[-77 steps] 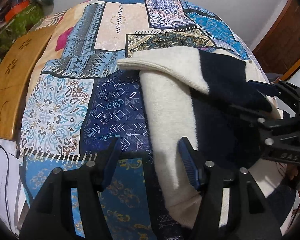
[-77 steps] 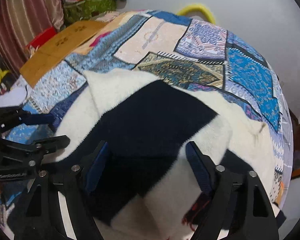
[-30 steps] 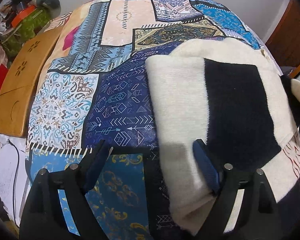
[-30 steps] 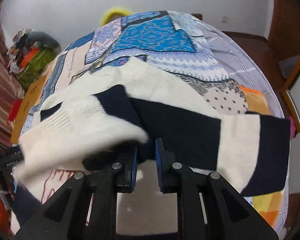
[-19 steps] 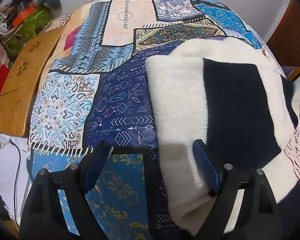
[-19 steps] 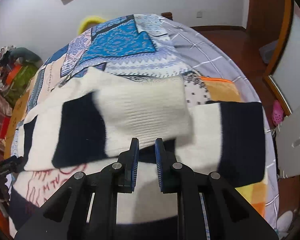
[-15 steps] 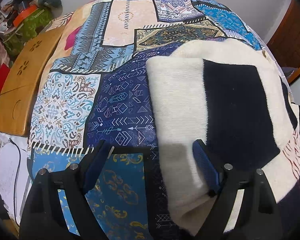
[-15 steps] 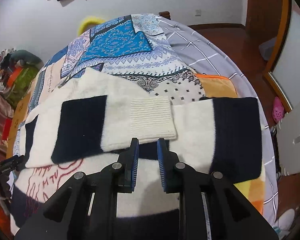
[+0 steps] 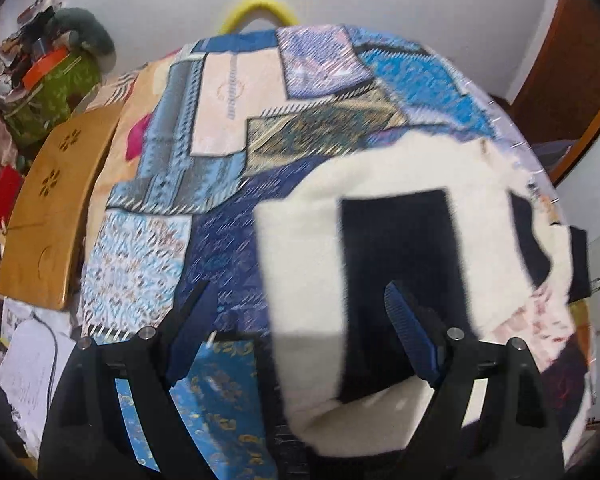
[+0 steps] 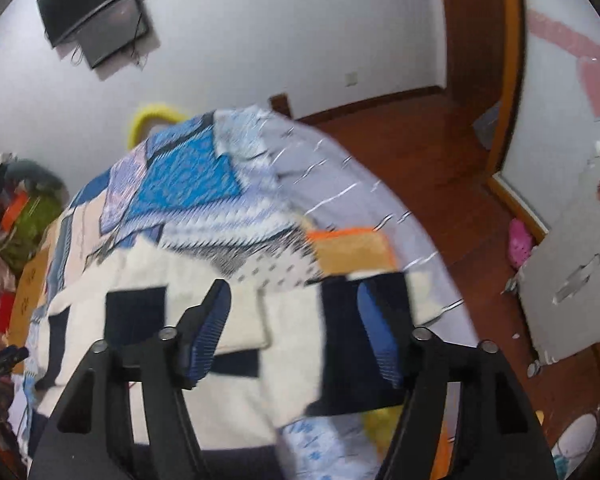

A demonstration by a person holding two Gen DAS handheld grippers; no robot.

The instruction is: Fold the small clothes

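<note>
Cream and navy fleece fills most of what I see: the small colour-blocked fuzzy garment [image 9: 308, 248] lies flat on the patchwork bedspread in blues, beige and teal [image 9: 220, 128], towards its right side. Through the left wrist camera, my left gripper [image 9: 296, 332] hangs above the garment's near left edge with its blue-padded jaws spread wide and nothing between them; the left finger is over bare bedspread, the right over a navy block. Through the right wrist camera, my right gripper [image 10: 296, 320] has its jaws opening, and I see no cloth pinched between the pads; a folded-over sleeve with a ribbed cuff [image 10: 244, 320] lies across the garment's body below them. Both views are blurred. Far left of the bed stands a curved wooden board with flower cut-outs [image 9: 48, 208].
</note>
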